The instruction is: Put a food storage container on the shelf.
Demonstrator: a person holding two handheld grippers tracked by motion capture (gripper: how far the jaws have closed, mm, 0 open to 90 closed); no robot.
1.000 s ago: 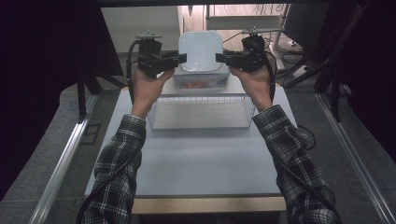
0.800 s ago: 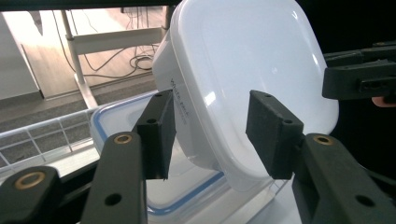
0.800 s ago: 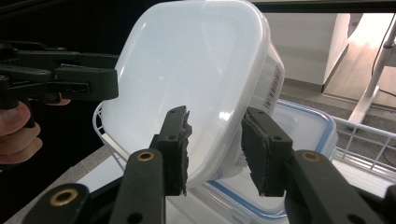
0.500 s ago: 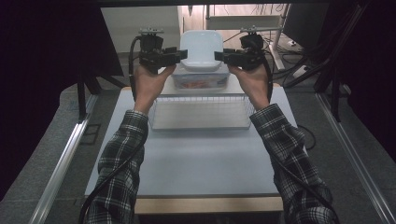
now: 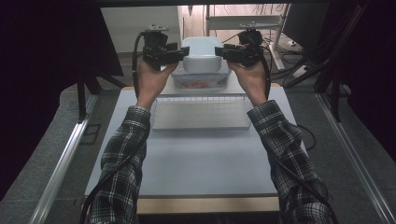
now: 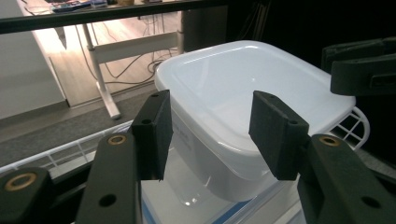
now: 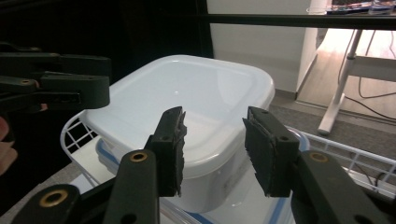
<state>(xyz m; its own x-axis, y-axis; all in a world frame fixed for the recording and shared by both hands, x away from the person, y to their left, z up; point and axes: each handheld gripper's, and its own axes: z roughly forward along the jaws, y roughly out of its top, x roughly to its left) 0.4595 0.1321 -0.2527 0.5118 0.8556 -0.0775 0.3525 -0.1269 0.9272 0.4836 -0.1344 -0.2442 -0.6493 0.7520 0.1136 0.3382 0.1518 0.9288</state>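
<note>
white square plastic tub [image 5: 201, 55], upside down, sits on a clear lidded box [image 5: 200, 81] at the far edge of the desk [image 5: 205, 158]; left gripper [image 5: 181, 54] and right gripper [image 5: 222, 52] flank it, jaws parted, just opened wider on the left and closed a little on the right, pads not pressing on it; a white wire basket [image 5: 201, 112] lies nearer.

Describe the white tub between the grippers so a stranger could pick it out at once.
Start at the table and look past the flat wire tray to its far edge. There a clear lidded box sits, and the white tub stands on top of it. It is the opaque, rounded-cornered container, highest of the stack.
</note>
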